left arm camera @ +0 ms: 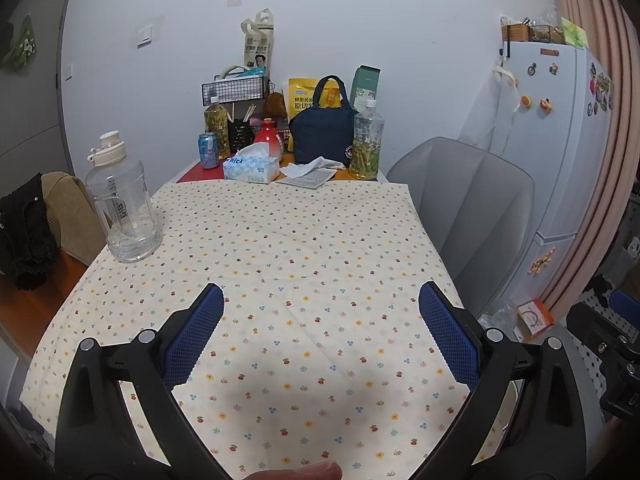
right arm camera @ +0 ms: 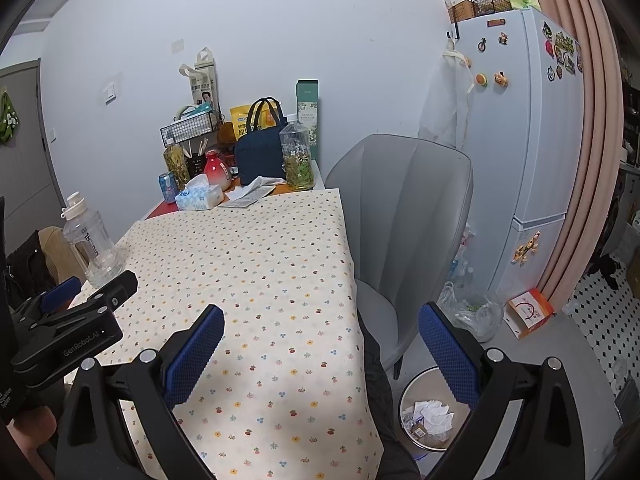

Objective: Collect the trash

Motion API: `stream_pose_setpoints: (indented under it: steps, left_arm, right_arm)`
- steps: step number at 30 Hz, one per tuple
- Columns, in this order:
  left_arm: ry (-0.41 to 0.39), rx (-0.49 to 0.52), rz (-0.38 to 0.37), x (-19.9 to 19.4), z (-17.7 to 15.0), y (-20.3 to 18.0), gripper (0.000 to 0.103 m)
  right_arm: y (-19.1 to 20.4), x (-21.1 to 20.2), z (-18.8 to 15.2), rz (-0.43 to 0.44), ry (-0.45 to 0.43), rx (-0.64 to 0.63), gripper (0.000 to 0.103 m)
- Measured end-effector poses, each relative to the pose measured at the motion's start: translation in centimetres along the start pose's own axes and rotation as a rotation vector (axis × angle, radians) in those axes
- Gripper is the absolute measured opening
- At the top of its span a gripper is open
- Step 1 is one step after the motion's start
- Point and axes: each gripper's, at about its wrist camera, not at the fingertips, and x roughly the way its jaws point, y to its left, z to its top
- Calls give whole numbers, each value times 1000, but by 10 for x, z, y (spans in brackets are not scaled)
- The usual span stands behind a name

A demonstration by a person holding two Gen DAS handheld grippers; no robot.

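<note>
Both tongs are hanging spread and empty: the left gripper point(left arm camera: 321, 296) over the flowered tablecloth point(left arm camera: 280, 240), the right gripper point(right arm camera: 321, 318) straddling the table's right edge. Trash is sitting at the far end, a crumpled tissue point(left arm camera: 310, 167) and paper slip point(left arm camera: 306, 179), between the tissue box point(left arm camera: 251, 168) and a bottle point(left arm camera: 366, 140). Below, the waste bin point(right arm camera: 430, 416) is already holding scraps, presumably awaiting these 2 items.

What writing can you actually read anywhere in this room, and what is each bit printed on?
"Thick": tissue box.
"GenRobot.AI": side of the left gripper.
Chinese print on the yellow pouch, white carton and big clear water bottle: too blurred to read.
Blue can, paper sheet, orange box: unreadable.
</note>
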Motion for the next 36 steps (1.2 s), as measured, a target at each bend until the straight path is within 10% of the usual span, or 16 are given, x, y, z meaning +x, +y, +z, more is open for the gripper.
stream_pose_setpoints:
  steps: [36]
  left_arm:
    - [7, 7, -3, 4, 2, 3, 97]
  right_arm:
    - [-2, 1, -1, -2, 4, -2, 95]
